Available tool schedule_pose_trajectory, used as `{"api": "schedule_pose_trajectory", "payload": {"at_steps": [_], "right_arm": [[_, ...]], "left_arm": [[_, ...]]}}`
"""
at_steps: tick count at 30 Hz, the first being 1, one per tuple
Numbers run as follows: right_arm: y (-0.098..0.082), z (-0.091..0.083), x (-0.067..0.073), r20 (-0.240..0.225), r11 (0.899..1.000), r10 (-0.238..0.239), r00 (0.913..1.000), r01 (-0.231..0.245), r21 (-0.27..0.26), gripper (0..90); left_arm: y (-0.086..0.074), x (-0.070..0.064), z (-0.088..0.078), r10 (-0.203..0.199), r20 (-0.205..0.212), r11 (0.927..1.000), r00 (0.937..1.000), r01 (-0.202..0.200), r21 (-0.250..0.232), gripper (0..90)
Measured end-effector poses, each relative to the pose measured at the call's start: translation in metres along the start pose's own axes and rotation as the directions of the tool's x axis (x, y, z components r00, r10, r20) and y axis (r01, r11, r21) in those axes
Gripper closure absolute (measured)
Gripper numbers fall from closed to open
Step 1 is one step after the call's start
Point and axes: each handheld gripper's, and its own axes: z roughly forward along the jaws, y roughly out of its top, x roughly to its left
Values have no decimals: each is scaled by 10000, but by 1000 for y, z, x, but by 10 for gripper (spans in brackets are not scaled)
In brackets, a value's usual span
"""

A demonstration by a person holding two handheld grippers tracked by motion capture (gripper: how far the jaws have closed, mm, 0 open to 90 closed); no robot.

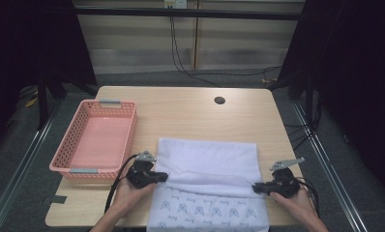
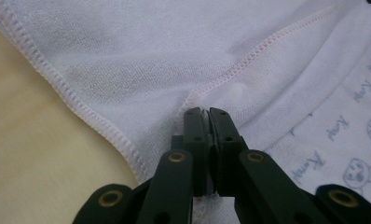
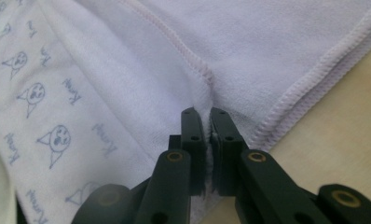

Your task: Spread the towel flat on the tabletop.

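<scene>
we see our left gripper and right gripper each clamped on the white printed terry towel, right of the pink plastic basket.

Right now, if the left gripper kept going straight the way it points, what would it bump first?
The left gripper is shut on the towel and points across it, so probably just more towel; the right gripper sits farther along.

white terry towel: plain side white, underside printed with small blue cat faces
perforated plastic basket: pink
wooden table: pale beige
</scene>
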Motion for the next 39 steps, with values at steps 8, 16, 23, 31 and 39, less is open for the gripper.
{"api": "schedule_pose_trajectory", "payload": {"at_steps": [8, 16, 23, 31, 39], "right_arm": [[27, 10, -33, 495, 9993, 166, 9986, -149, -333, 861], [62, 26, -65, 948, 9974, 421, 9946, -363, -623, 860], [85, 41, -90, 888, 9920, 686, 9937, -585, -1120, 860], [111, 56, -105, 1567, 9848, 1007, 9825, -761, -1560, 861], [117, 30, -106, 977, 9686, 949, 9907, -692, -2386, 861]], "left_arm": [[31, 23, 19, 25, -643, 9999, 9979, -33, -124, 867], [60, 53, 35, -161, -1247, 9997, 9921, 138, -195, 867], [75, 76, 42, -477, -1582, 9983, 9862, 416, -417, 866], [87, 94, 47, -947, -1812, 9947, 9789, 858, -565, 864], [98, 76, 15, -815, -1157, 9834, 9899, 610, -1706, 864]]}}
